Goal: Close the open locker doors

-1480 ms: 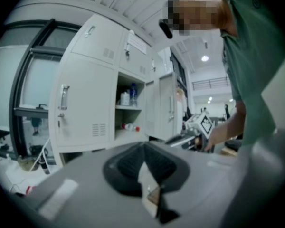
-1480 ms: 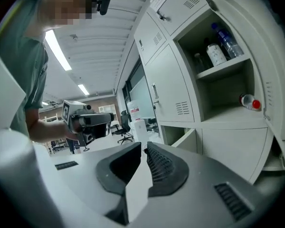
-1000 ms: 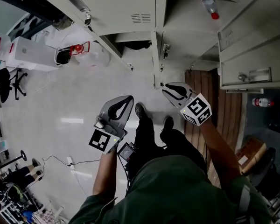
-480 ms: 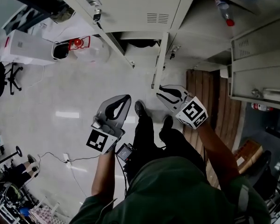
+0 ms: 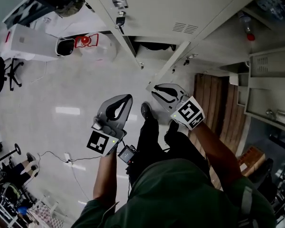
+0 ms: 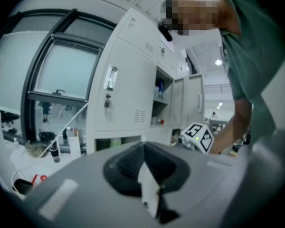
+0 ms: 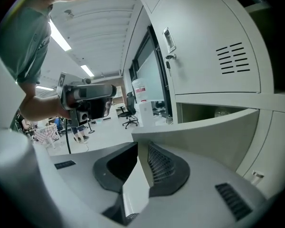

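Lower locker door (image 5: 168, 72) stands swung open, seen edge-on, its free edge just beside the right tool (image 5: 155, 88), jaws together; left tool (image 5: 129, 97) likewise closed, empty.

Bright ceiling strip lighting, fisheye edges dark, near foreground blurred.

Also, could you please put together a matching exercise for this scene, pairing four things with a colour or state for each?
Things:
1. locker door seen edge-on in the head view
2. bottle cap
3. wooden boards
4. shirt

Colour or state:
a. green
b. standing open
c. red
d. brown

Pairs: 1-b; 2-c; 3-d; 4-a
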The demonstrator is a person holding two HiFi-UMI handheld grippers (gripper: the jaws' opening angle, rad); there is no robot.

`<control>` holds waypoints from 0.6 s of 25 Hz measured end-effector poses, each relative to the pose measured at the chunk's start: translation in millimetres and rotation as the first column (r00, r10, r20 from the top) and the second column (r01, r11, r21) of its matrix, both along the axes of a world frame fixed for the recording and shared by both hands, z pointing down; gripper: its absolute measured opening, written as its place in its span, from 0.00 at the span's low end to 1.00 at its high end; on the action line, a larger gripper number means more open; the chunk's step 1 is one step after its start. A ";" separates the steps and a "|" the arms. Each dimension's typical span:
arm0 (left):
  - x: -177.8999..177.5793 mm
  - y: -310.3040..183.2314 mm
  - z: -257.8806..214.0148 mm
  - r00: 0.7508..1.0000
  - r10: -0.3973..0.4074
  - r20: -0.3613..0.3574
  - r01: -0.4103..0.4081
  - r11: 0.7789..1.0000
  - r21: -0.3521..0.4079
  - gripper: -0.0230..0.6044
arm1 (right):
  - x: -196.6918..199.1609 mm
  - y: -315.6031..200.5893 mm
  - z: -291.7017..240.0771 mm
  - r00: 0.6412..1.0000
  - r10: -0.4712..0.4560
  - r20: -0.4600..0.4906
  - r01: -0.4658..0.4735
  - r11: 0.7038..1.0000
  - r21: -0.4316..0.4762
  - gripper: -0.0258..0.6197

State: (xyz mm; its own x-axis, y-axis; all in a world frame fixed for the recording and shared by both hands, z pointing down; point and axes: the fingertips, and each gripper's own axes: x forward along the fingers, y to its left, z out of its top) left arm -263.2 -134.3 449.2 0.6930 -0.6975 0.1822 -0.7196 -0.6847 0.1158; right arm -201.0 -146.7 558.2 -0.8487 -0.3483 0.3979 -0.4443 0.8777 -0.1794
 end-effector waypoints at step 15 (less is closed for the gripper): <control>-32.9 -54.2 0.7 1.000 0.022 0.002 -0.022 1.000 0.007 0.04 | -42.2 -80.2 9.8 0.996 0.083 -0.026 -0.083 0.997 0.002 0.14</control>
State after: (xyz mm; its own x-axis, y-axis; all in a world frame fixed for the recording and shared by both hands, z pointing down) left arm -296.1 -188.5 450.0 0.7081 -0.6831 0.1790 -0.7043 -0.7014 0.1093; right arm -243.3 -226.9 568.0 -0.8065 -0.4173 0.4188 -0.5200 0.8378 -0.1665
